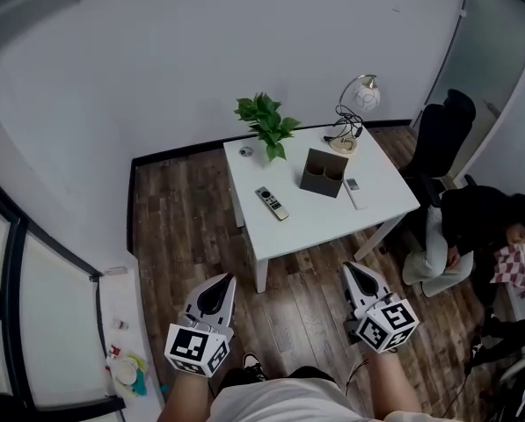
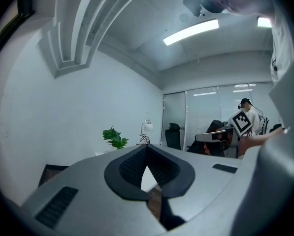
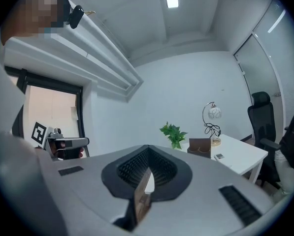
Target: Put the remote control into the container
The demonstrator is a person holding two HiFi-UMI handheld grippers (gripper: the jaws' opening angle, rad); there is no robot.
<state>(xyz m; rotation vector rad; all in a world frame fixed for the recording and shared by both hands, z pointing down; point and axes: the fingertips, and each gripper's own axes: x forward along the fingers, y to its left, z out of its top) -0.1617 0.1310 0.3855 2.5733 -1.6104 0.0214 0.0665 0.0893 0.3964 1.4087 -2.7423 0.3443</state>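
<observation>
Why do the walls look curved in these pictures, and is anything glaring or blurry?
Head view: a wide lens bows the walls and floorboards; the table is evenly lit. Left gripper view: fisheye circle with dark corners, the ceiling light blown out white. Right gripper view: same round rim; the lamp and plant stay fairly sharp.

the white desk (image 1: 319,222) stands on a wooden floor (image 1: 183,227). on it lie a dark remote control (image 1: 272,203) toward the left, a brown container (image 1: 323,173) mid-desk, a slim white device (image 1: 353,189) just beside it, and a potted plant (image 1: 266,128), a lamp (image 1: 354,117) and a small round object (image 1: 246,151) along the back.
</observation>
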